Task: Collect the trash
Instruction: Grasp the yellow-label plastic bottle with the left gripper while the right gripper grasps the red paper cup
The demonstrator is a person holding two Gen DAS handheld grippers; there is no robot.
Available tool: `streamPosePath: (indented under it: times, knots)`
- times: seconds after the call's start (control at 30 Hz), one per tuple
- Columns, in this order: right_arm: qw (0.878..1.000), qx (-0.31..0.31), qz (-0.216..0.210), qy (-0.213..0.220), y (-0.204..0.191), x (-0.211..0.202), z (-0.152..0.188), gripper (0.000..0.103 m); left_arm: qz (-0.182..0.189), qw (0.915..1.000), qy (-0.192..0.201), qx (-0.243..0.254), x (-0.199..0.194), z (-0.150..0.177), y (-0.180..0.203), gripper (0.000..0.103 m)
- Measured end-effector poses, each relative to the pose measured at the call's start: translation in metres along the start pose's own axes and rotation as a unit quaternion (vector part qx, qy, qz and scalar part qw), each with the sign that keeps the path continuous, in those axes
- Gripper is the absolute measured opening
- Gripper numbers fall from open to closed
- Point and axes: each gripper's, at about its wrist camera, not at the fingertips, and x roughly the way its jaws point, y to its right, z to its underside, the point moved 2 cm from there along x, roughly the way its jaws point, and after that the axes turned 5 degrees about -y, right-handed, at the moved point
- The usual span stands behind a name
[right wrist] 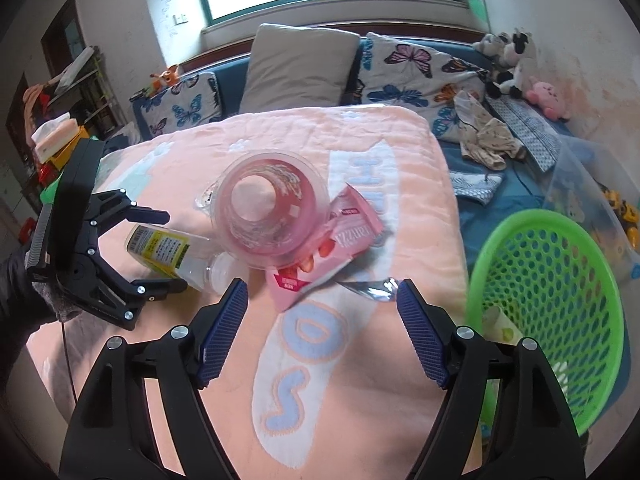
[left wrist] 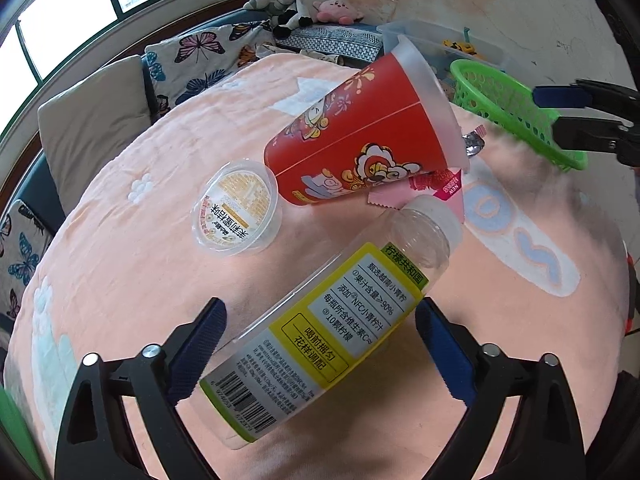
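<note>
An empty clear bottle (left wrist: 340,312) with a yellow label lies on the pink blanket between the open jaws of my left gripper (left wrist: 320,316); the pads stand on either side of it, apart. It also shows in the right wrist view (right wrist: 172,256). A red paper cup (left wrist: 360,148) lies on its side beyond it, over a pink wrapper (left wrist: 448,188). A small lidded plastic cup (left wrist: 236,212) sits left of it. My right gripper (right wrist: 320,300) is open and empty, just short of the pink wrapper (right wrist: 344,240) and the cup (right wrist: 268,216). A green basket (right wrist: 552,304) stands to its right.
The pink blanket (right wrist: 360,360) covers a table. A sofa with a beige pillow (right wrist: 300,68), butterfly cushions and plush toys (right wrist: 512,64) is behind it. A clear storage bin (right wrist: 592,184) sits beyond the basket. A silver foil scrap (right wrist: 372,288) lies by the wrapper.
</note>
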Motion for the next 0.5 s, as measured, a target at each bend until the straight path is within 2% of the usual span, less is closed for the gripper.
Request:
streamPosePath:
  times: [0.17, 0.27, 0.4, 0.5]
  knots:
    - [0.999, -0.006, -0.033, -0.003, -0.005, 0.011, -0.008, 0.083, 0.011, 0.9998, -0.011, -0.013, -0.006, 0.002, 0.000, 0.073]
    - [0.999, -0.023, -0.049, 0.000, -0.013, 0.018, -0.016, 0.087, 0.037, 0.9986, -0.020, -0.033, -0.010, 0.004, -0.002, 0.065]
    - [0.997, -0.044, -0.065, 0.012, -0.022, 0.028, -0.027, 0.093, 0.066, 0.9960, -0.020, -0.057, -0.015, 0.008, -0.005, 0.063]
    - [0.995, -0.051, -0.082, 0.020, -0.023, 0.037, -0.038, 0.097, 0.069, 0.9957, -0.017, -0.059, -0.017, 0.010, -0.003, 0.063]
